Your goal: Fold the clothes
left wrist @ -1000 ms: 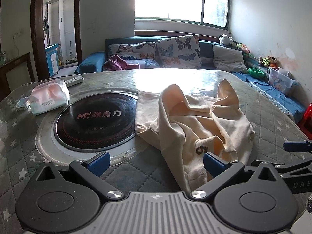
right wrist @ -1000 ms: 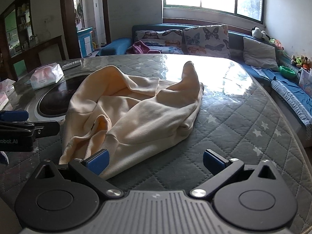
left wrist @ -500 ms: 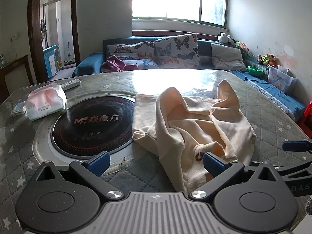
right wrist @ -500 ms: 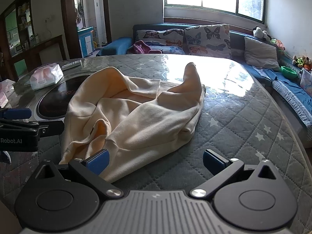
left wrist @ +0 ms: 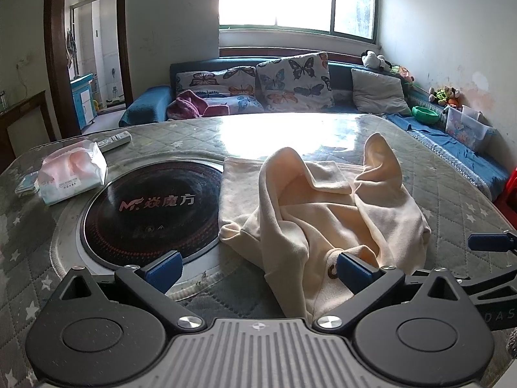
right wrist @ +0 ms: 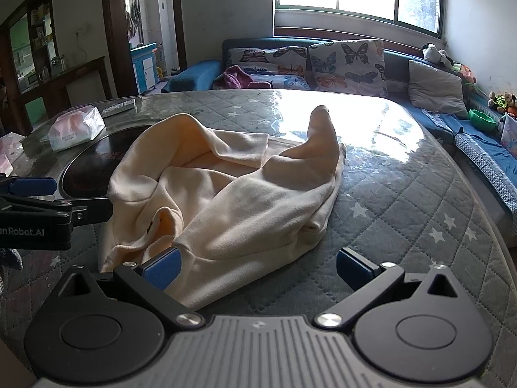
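Near the left edge of the table sits a pack of tissues, and next to it a round black cooktop is set into the table top. The left gripper hangs over the near edge with its fingers wide apart and nothing in them, and its right blue fingertip is in front of the cream shirt. The cream shirt lies crumpled in the middle of the table, its left edge over the cooktop's rim, and the right gripper is also wide open and empty, its left fingertip at the shirt's near edge.
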